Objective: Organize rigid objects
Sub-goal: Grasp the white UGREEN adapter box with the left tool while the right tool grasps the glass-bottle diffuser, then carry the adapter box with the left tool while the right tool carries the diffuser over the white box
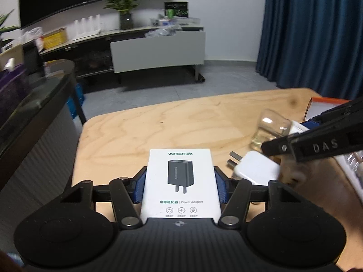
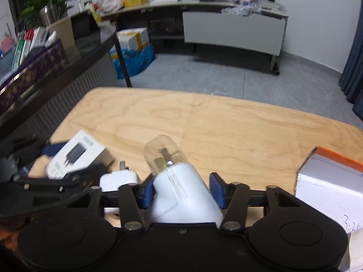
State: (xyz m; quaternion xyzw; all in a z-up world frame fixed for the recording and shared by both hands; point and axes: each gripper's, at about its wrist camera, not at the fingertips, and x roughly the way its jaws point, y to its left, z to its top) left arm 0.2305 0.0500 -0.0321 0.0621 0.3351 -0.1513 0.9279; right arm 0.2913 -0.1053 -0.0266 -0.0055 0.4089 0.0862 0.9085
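Gripping a white adapter box (image 1: 180,181), the left gripper (image 1: 180,187) is pinching it, both blue pads pressing its long sides, over the wooden table (image 1: 181,117). The right gripper (image 2: 182,189) is holding a white charger (image 2: 186,195) with a clear cap (image 2: 162,153) pointing forward; the left pad is touching it, the right pad's contact is unclear. Lying just left of these jaws: a second white plug (image 2: 119,180). Sitting to their right: an orange-edged box (image 2: 331,181).
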